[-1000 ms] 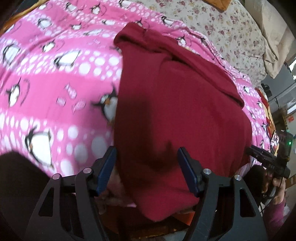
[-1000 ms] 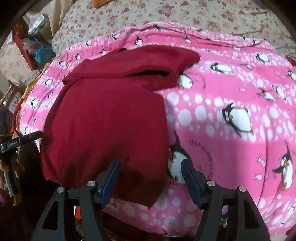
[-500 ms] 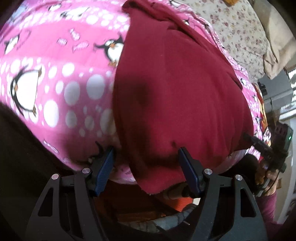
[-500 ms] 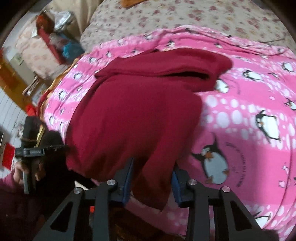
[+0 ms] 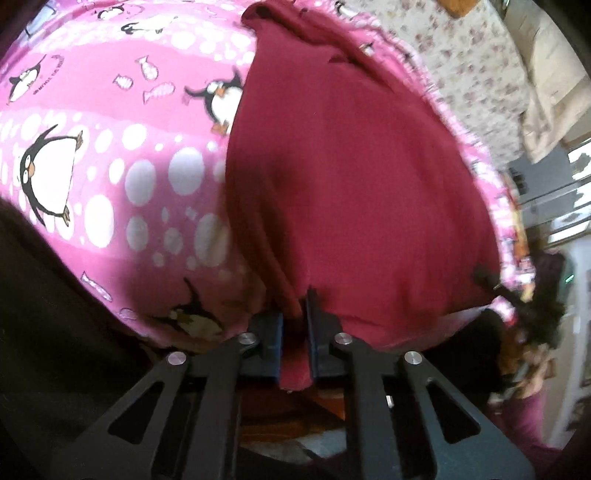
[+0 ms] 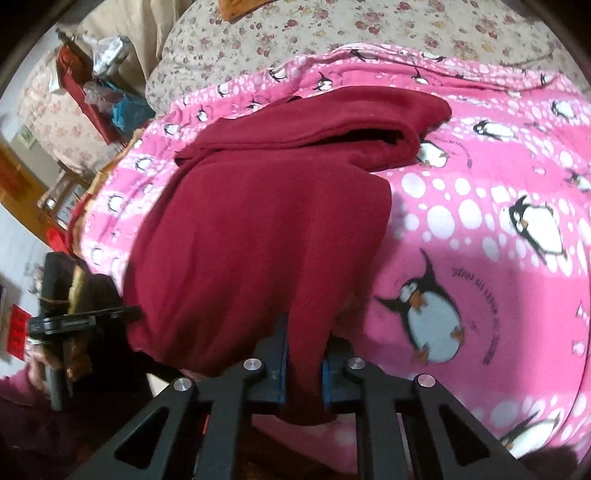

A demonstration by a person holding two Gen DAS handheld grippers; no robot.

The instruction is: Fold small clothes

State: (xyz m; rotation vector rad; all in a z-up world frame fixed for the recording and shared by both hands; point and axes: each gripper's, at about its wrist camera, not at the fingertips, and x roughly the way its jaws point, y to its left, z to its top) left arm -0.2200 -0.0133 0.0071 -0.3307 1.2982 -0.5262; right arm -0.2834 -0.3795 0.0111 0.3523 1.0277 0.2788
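Note:
A dark red garment point(image 5: 351, 166) point(image 6: 258, 229) lies spread on a pink penguin blanket point(image 5: 110, 166) point(image 6: 480, 221), its far end folded over into a thick band. Its near hem hangs over the bed's front edge. My left gripper point(image 5: 295, 314) is shut on the hem's left corner, with fabric bunched between the blue pads. My right gripper point(image 6: 303, 343) holds the hem's right corner; its jaws are still closing and the pads press on a fold of cloth. The left gripper point(image 6: 81, 317) also shows at the left edge of the right wrist view.
A floral sheet point(image 5: 461, 55) point(image 6: 332, 33) covers the bed beyond the blanket. A red shelf with bags and clutter point(image 6: 85, 85) stands past the bed's far left. The person's sleeve and hand point(image 5: 524, 398) show at the right of the left wrist view.
Both grippers have closed from wide open onto the near hem of the red garment. The left gripper moved forward and down toward the bed's edge, and the cloth now bunches at both pinch points.

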